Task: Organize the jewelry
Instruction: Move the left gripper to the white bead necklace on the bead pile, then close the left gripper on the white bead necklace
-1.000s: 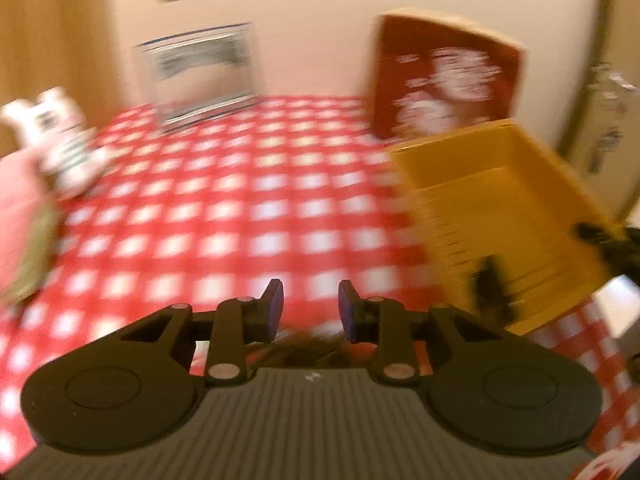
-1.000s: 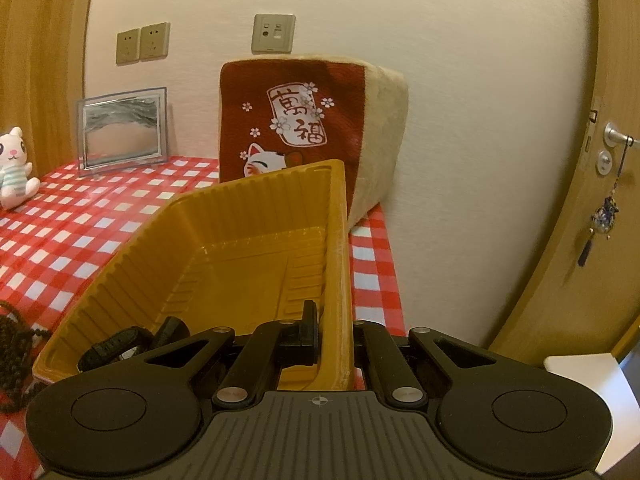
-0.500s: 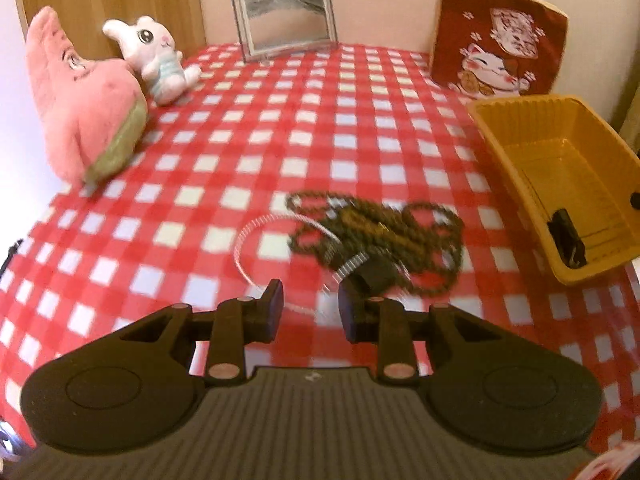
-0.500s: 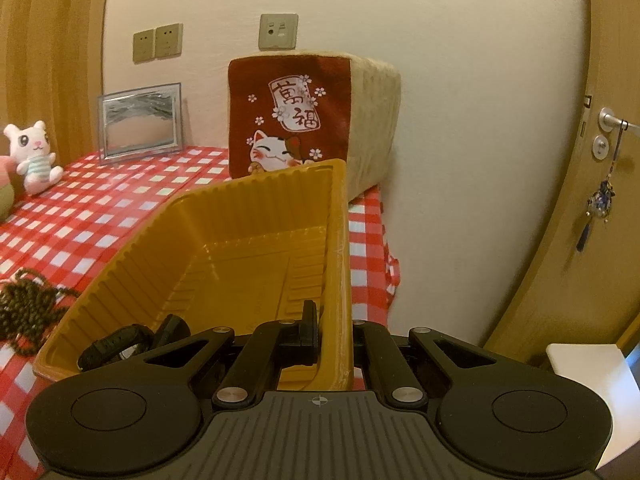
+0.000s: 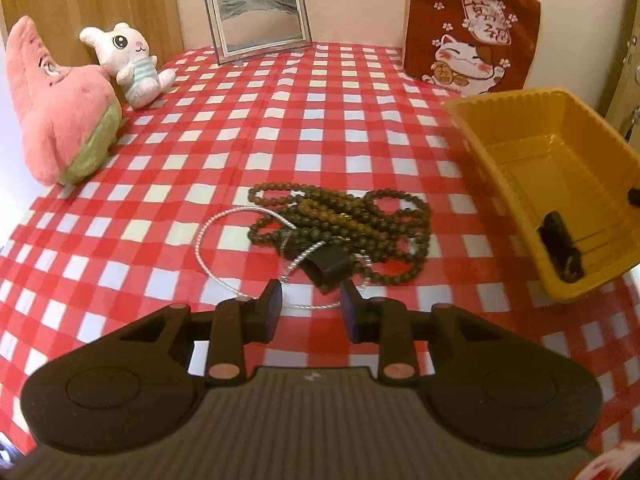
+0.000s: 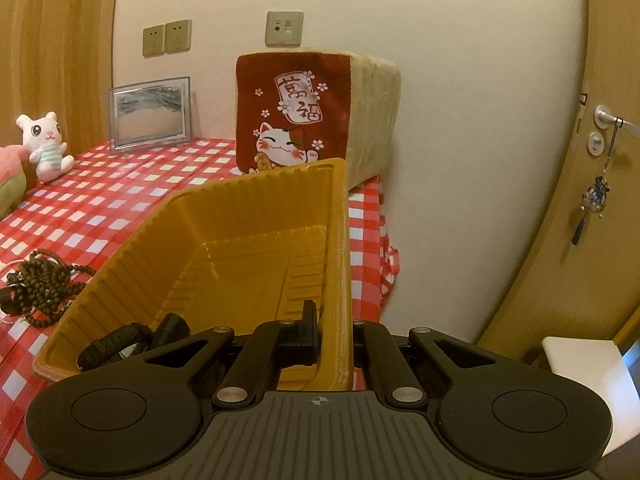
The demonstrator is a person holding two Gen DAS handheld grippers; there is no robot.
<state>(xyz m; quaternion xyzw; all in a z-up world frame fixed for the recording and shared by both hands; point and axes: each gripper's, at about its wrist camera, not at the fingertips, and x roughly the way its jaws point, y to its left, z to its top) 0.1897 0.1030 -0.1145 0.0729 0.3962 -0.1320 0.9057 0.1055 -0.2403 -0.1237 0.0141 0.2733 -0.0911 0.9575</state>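
Note:
A tangle of dark bead necklaces [image 5: 352, 220] lies on the red checked tablecloth, with a thin silver chain [image 5: 224, 220] and a black band [image 5: 330, 266] among them. My left gripper [image 5: 311, 306] is open and empty, just short of the black band. My right gripper [image 6: 334, 324] is shut on the right wall of the yellow tray [image 6: 340, 264], which it holds tilted. A black watch [image 6: 116, 344] lies in the tray's near corner; it also shows in the left wrist view [image 5: 560, 248]. The beads show at the left of the right wrist view [image 6: 44, 284].
A pink star plush [image 5: 60, 116] and a white bunny plush [image 5: 132, 64] sit at the table's far left. A framed picture [image 5: 258, 20] and a red lucky-cat cushion [image 5: 472, 32] stand at the back. A door [image 6: 600, 160] is to the right, beyond the table edge.
My left gripper swung away from the tray and now faces the jewelry pile, a little closer than half a second ago. My right gripper keeps its hold on the tray wall.

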